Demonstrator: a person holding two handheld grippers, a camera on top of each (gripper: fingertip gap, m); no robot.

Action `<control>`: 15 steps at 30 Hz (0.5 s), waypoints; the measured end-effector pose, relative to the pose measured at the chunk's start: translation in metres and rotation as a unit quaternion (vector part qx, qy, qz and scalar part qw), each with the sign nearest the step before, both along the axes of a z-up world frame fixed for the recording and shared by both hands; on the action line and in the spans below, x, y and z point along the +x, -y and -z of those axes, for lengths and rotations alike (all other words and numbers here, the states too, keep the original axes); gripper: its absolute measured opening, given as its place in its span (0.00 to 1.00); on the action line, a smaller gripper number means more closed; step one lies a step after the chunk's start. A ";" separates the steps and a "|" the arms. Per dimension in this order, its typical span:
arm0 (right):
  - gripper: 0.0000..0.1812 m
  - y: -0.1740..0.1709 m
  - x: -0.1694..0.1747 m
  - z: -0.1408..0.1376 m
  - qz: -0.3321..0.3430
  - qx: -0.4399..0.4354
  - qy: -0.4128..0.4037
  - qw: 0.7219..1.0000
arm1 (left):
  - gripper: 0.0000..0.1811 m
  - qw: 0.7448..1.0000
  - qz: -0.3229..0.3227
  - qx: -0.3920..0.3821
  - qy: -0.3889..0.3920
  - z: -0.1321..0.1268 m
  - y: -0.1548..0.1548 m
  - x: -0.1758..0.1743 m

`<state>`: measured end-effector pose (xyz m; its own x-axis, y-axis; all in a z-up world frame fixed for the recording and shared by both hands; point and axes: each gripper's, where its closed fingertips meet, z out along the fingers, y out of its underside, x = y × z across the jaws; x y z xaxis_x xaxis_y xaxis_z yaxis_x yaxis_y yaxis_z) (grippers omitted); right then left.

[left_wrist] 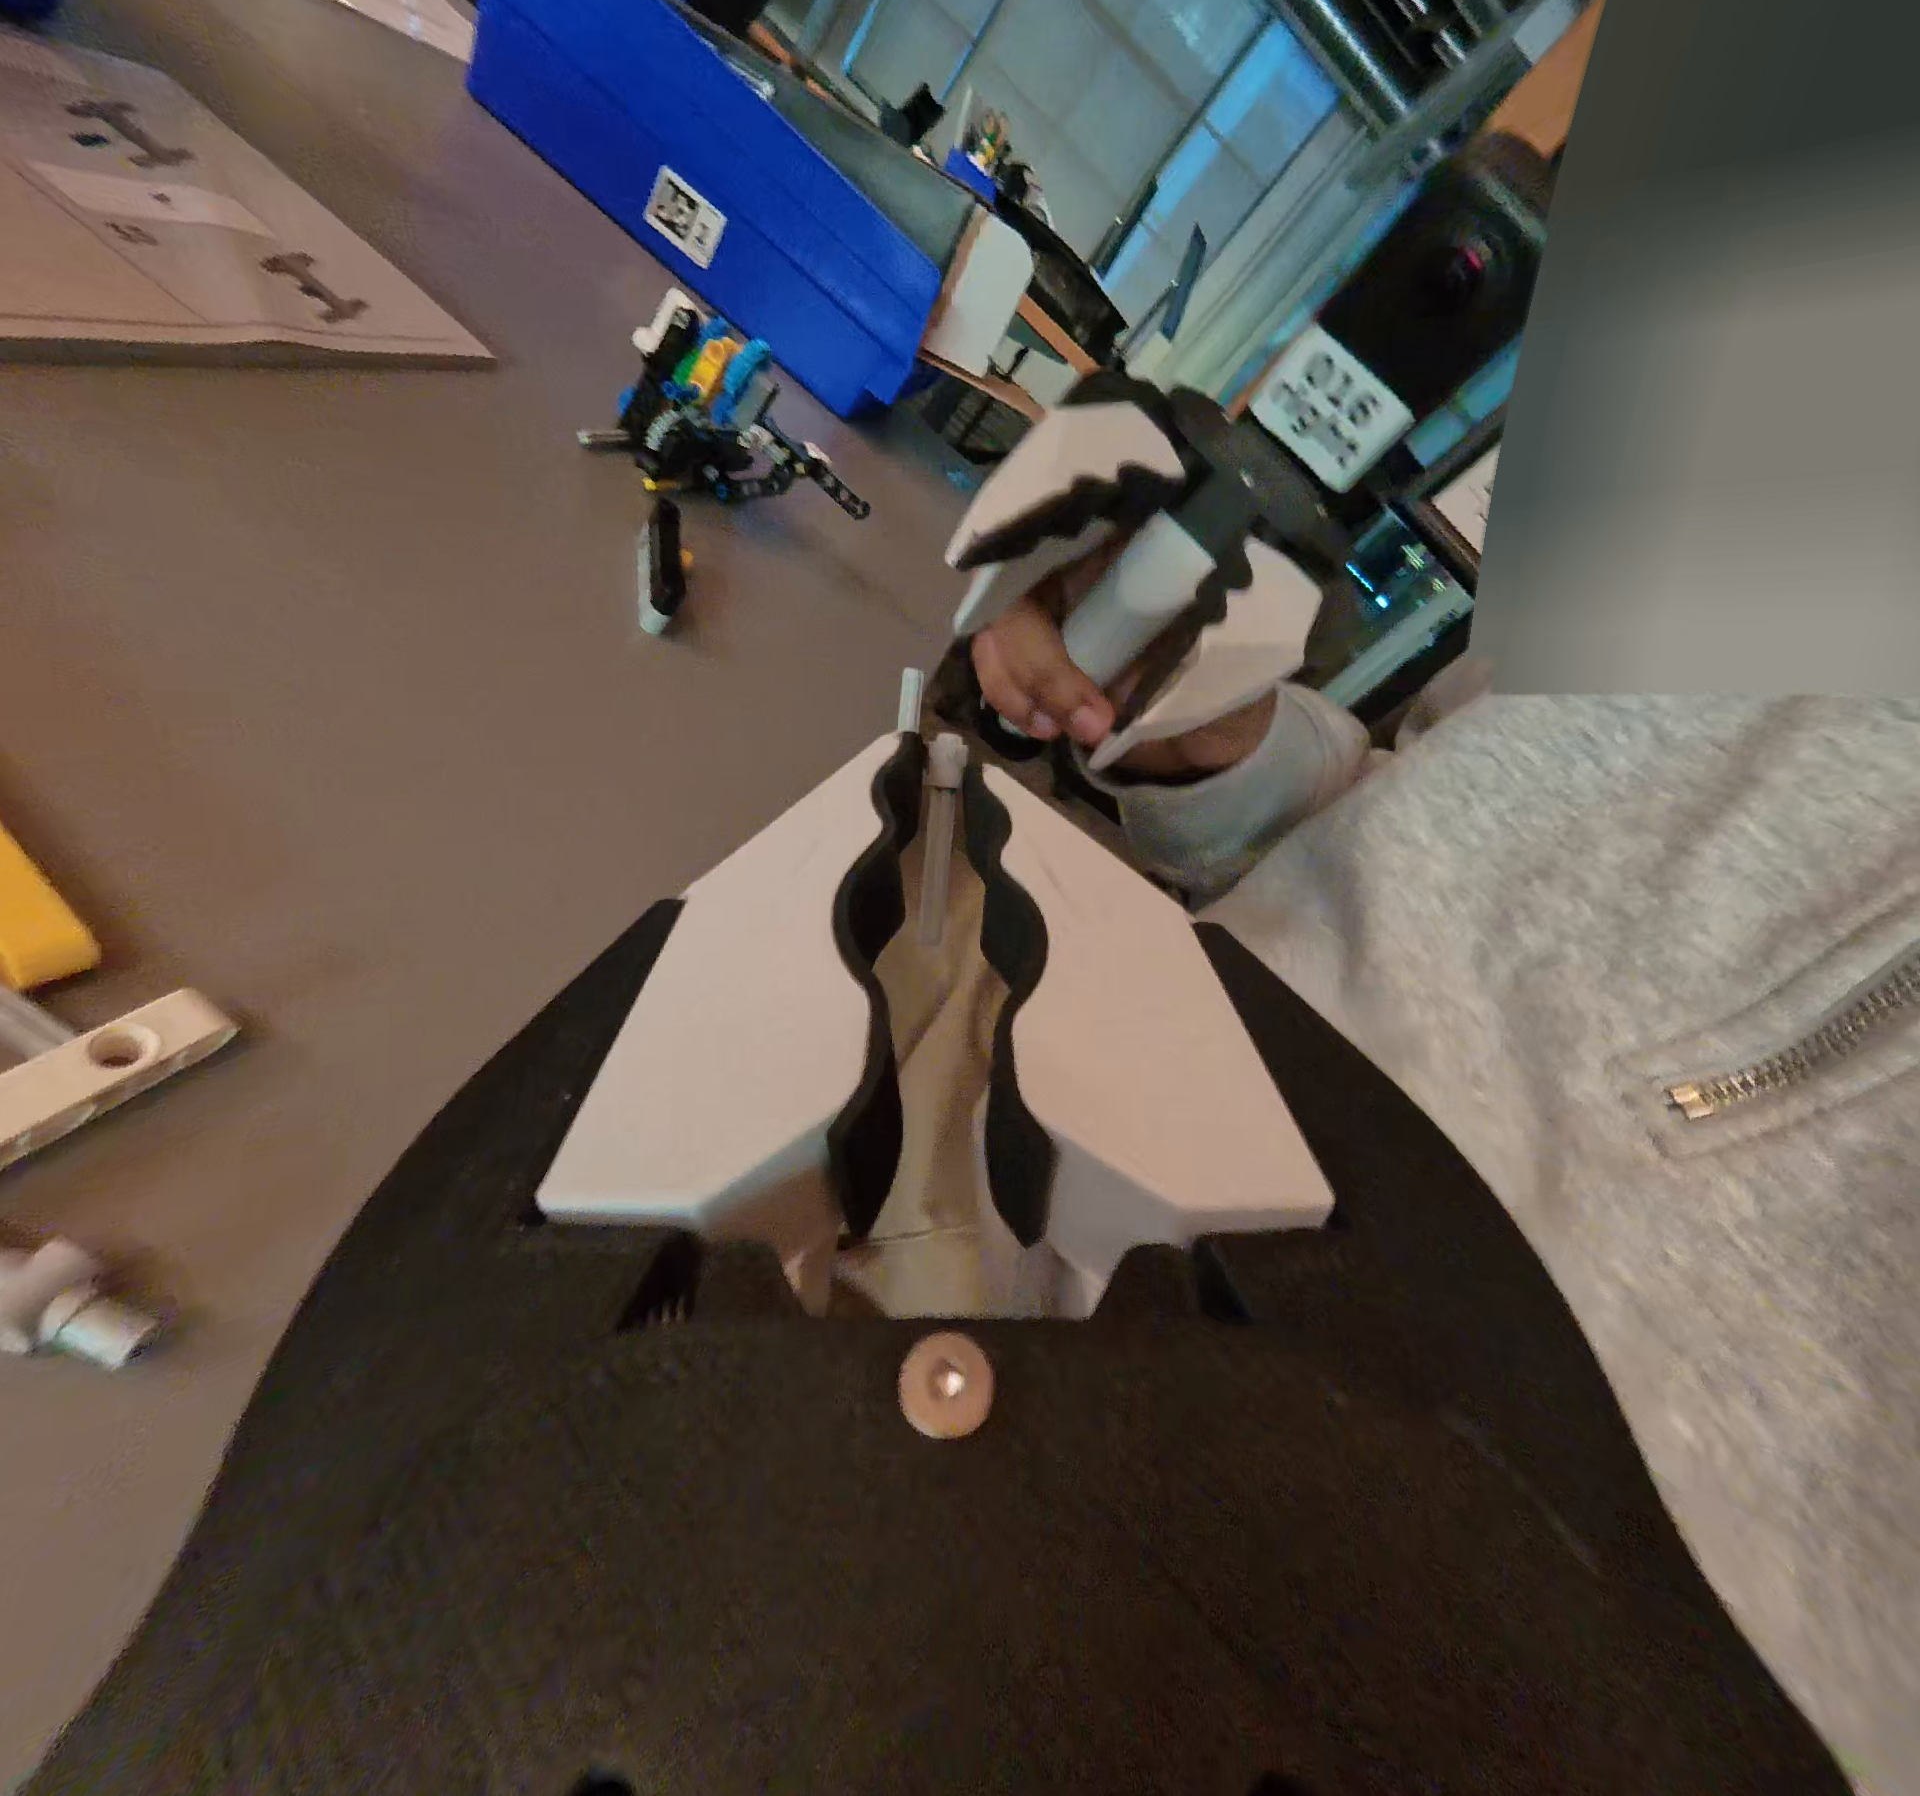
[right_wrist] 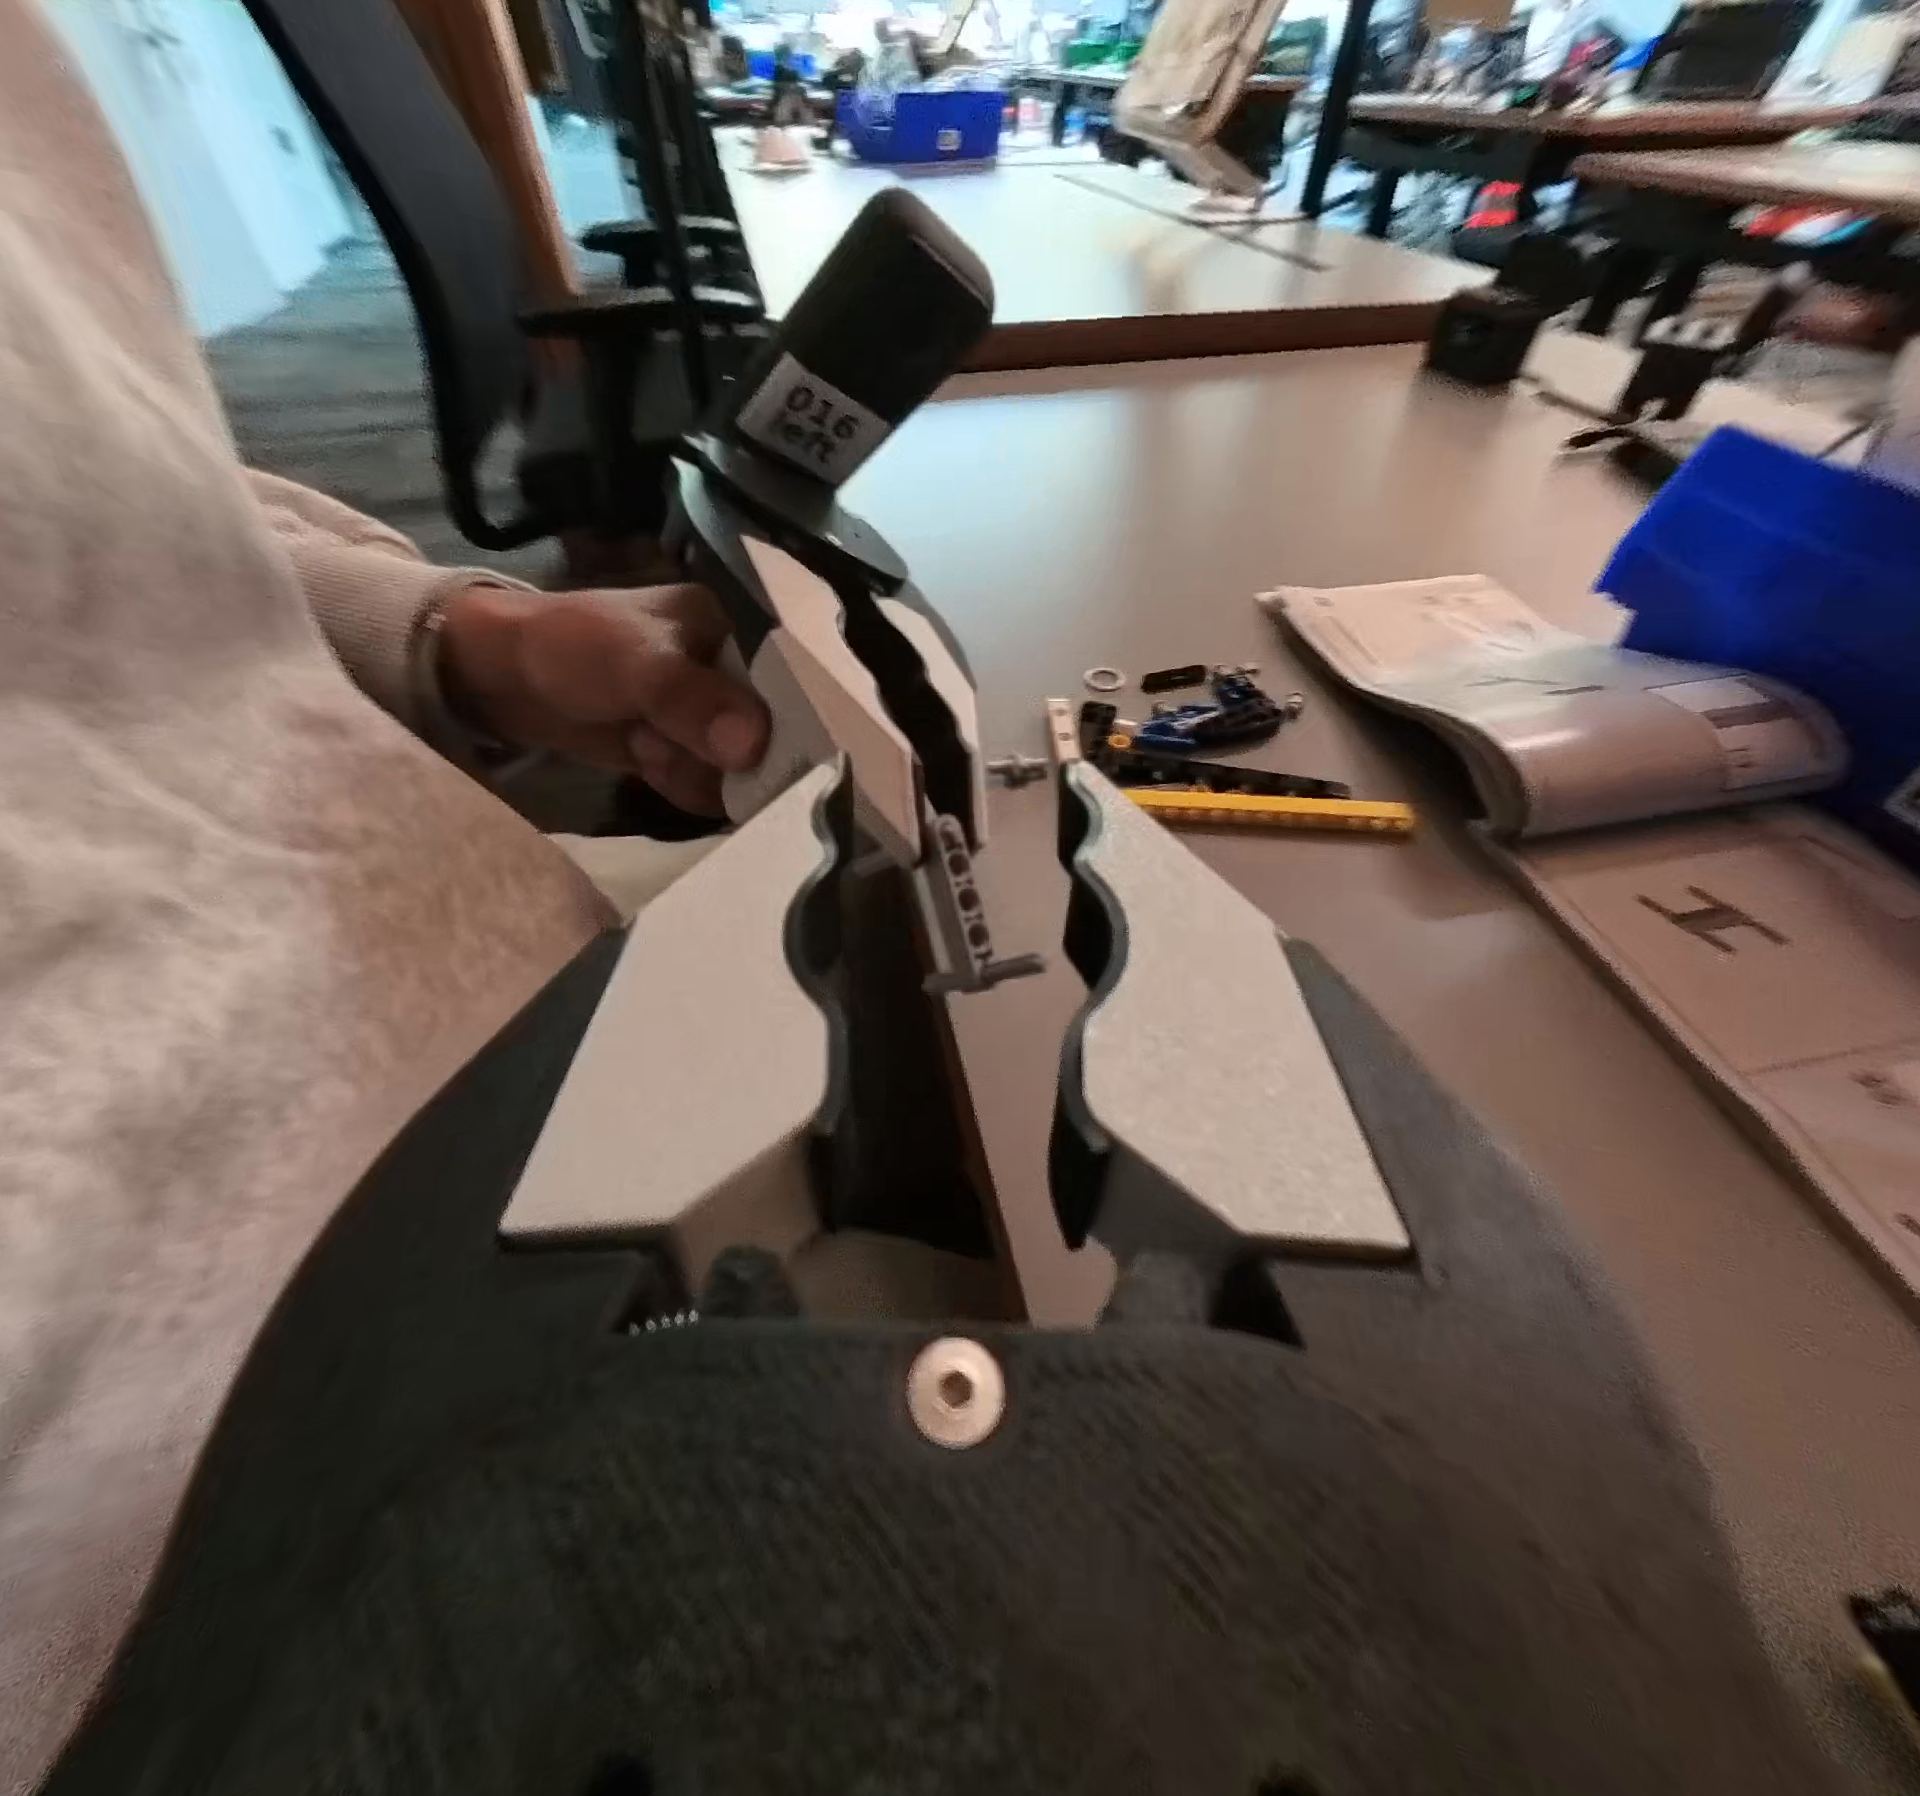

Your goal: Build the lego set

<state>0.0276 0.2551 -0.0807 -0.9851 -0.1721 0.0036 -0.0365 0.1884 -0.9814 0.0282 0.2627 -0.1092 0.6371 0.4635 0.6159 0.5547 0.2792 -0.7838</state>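
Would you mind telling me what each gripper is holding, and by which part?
The left gripper pinches a grey holed beam by its upper end; the right gripper holds nothing.

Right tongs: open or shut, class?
Open: the right tongs show a wide gap, with the left tongs' grey beam between them, untouched.

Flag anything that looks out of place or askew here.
Nothing damaged or spilled. The grey beam hangs from the left tongs, above the table edge, with a pin jutting sideways. Loose pieces lie scattered beside the booklet.
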 end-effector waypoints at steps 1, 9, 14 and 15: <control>0.20 -0.002 0.001 -0.001 -0.016 0.010 0.017 1.000 | 0.03 1.000 0.015 0.001 -0.006 -0.001 -0.004 0.003; 0.14 -0.027 0.016 0.025 -0.130 0.186 -0.002 0.974 | 0.03 0.994 0.099 -0.039 -0.031 0.003 -0.034 0.023; 0.10 -0.033 0.027 0.037 -0.165 0.249 -0.010 0.954 | 0.03 0.993 0.106 -0.032 -0.038 -0.002 -0.039 0.026; 0.09 -0.032 0.030 0.038 -0.171 0.253 -0.002 0.952 | 0.03 0.993 0.105 -0.024 -0.039 -0.004 -0.039 0.026</control>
